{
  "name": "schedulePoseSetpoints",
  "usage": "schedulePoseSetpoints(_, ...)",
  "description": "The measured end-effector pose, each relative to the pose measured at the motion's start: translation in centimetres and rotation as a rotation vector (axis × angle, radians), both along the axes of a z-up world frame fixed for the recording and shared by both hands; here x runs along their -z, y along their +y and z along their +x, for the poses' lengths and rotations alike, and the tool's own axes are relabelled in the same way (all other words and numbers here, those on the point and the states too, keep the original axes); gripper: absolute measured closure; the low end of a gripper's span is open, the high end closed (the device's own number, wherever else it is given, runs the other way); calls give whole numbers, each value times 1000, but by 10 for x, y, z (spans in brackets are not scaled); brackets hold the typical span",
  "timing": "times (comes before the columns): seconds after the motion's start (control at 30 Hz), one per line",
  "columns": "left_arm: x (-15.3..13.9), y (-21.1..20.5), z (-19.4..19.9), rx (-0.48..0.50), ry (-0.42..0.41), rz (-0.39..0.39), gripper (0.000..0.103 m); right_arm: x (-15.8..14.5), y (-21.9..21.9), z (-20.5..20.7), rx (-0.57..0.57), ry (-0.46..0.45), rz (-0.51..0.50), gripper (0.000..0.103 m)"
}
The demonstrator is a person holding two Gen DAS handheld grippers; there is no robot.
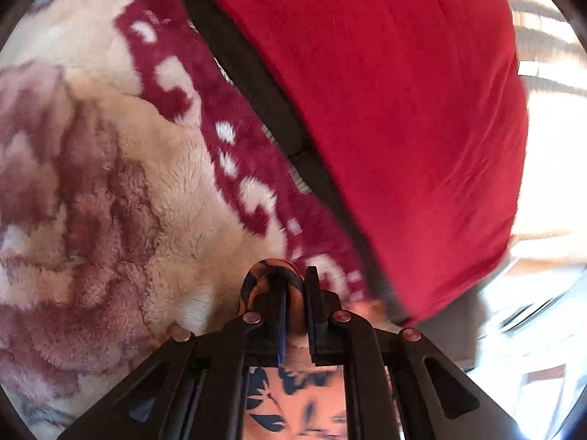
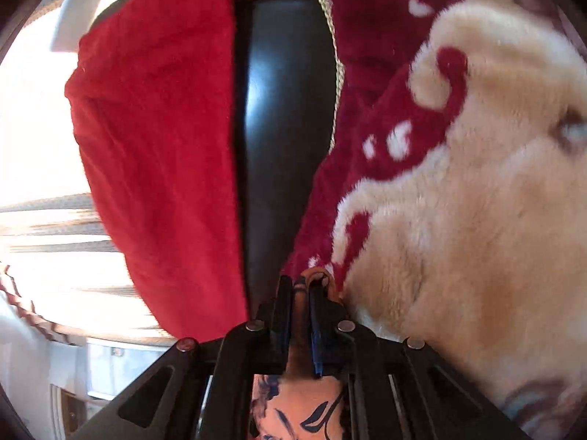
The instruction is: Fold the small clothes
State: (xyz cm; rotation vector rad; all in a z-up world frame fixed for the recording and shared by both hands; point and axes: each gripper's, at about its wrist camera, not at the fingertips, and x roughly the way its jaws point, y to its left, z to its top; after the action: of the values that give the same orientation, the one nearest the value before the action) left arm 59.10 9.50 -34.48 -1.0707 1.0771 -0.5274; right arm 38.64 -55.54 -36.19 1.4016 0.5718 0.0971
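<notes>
Nearest the lens: peach garment with dark blue leaf print (image 1: pixel 293 403), bunched between the fingers of both tongs and trailing back under each camera.
Left tongs (image 1: pixel 293 293): pressed together on a fold of the garment; a tuft of the cloth pokes out past the tips.
Right tongs (image 2: pixel 301 293): likewise pinching the garment (image 2: pixel 297 403), fingers nearly touching with cloth between.
Where the garment lies: lifted off the bed, strung between the two tongs; most of it hangs behind the cameras and is hidden.
Key relation: each tongs holds one end, so the garment's long axis likely runs from one hand to the other; neither hand is nearer. Fluffy cream and maroon blanket (image 1: pixel 146 190) lies ahead and below, the likely landing place.
Beyond: red cushion (image 1: pixel 403 110), and a black glossy panel (image 2: pixel 290 110) between it and the blanket.
Count: one garment, two tongs, one blanket, one red cushion.
Blur: both views smeared, so edges are uncertain.
</notes>
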Motion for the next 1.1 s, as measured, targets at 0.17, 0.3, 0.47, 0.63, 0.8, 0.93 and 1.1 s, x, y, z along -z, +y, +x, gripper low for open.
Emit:
schedulePoseSetpoints(0.17, -44, 51, -49, -296, -114, 61, 30, -25, -24, -60, 219, -66, 27, 20)
schedulePoseSetpoints(0.3, -72, 38, -104, -166, -181, 113, 30, -69, 2, -96, 112, -68, -122, 20)
schedulePoseSetpoints(0.47, -51, -13, -195, -8, -181, 79, 30, -80, 76, -138, -79, -84, -212, 23)
schedulePoseSetpoints(0.63, -1, -46, -238, 8, -42, 1, 30, -63, 157, -146, -245, -16, -326, 47)
schedulePoseSetpoints(0.8, 15, -49, -226, -65, -8, -82, 24, -11, 186, -139, -322, 82, -207, 45)
schedulePoseSetpoints(0.93, 27, -46, -210, -141, 16, -155, 21, 9, 178, -125, -239, 103, -147, 45)
schedulePoseSetpoints(1.1, 28, -36, -197, -240, 7, -247, 23, 21, 157, -109, -134, 86, -105, 63)
